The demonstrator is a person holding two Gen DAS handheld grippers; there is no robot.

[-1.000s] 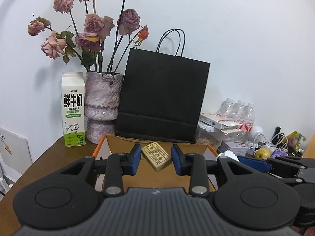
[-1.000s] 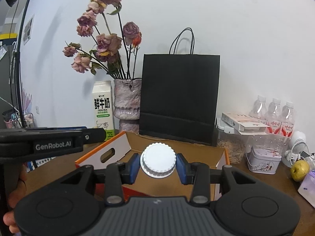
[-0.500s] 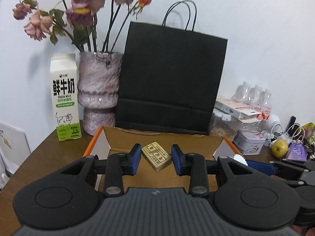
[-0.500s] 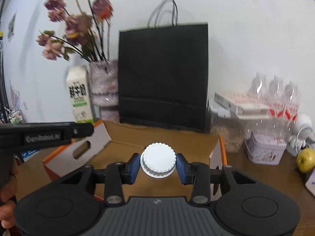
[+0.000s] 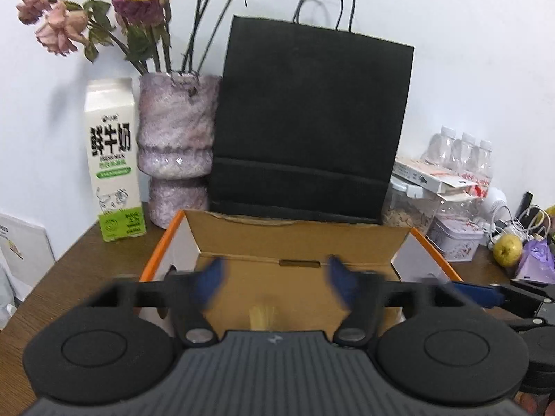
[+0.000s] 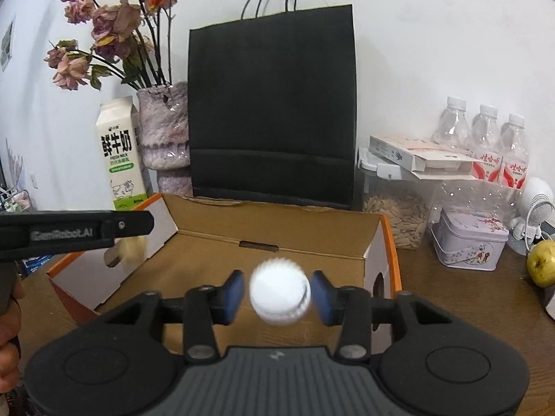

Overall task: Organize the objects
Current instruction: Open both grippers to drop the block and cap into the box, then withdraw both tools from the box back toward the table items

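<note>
An open cardboard box (image 5: 298, 239) with orange edges lies on the brown table; it also shows in the right wrist view (image 6: 270, 239). My left gripper (image 5: 275, 279) is open over the box, its fingers blurred. A blurred yellowish block (image 5: 262, 317) shows low between them, just above the gripper body. My right gripper (image 6: 279, 293) has opened a little; the white ribbed cap (image 6: 279, 293) is blurred between the pads with small gaps on both sides, over the box. The left gripper's side (image 6: 74, 230) shows at the left of the right wrist view.
Behind the box stand a black paper bag (image 5: 312, 121), a vase of dried roses (image 5: 177, 138) and a milk carton (image 5: 112, 159). To the right are a seed jar (image 6: 395, 215), a tin (image 6: 468, 242), water bottles (image 6: 485, 138) and a pear (image 6: 541, 263).
My left gripper has opened wide and let the yellowish block go; it has dropped low. My right gripper's pads have parted from the white cap. Both grippers moved closer over the box.
</note>
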